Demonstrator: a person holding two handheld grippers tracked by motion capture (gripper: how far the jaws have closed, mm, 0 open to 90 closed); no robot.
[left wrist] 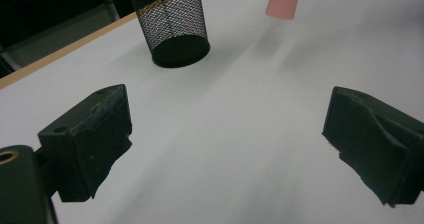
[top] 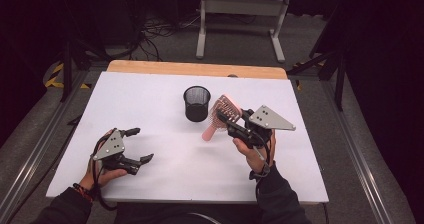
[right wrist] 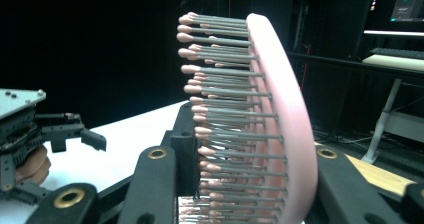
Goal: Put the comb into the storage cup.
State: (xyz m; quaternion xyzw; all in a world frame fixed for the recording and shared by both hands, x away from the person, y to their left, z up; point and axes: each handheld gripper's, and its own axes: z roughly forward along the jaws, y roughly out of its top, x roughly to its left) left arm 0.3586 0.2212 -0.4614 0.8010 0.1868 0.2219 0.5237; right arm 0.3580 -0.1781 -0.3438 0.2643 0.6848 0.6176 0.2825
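A pink hairbrush [top: 220, 115] is held above the white table [top: 165, 89], bristle head up and handle slanting down to the left. My right gripper [top: 228, 119] is shut on the brush head. In the right gripper view the bristles [right wrist: 225, 114] face left, and the jaws of the gripper [right wrist: 250, 184] press on the brush from both sides. A black mesh cup [top: 196, 103] stands upright just left of the brush. My left gripper [top: 141, 145] is low over the table's front left, open, with nothing between its jaws. The left gripper view [left wrist: 227, 139] looks toward the cup [left wrist: 173, 26] and the pink handle tip [left wrist: 283, 1].
The table's wooden far edge [top: 197, 68] runs behind the cup. Beyond it on the floor stand the white legs of a frame [top: 201, 31] and some cables. Bare white surface lies between the two grippers and along the table's left side.
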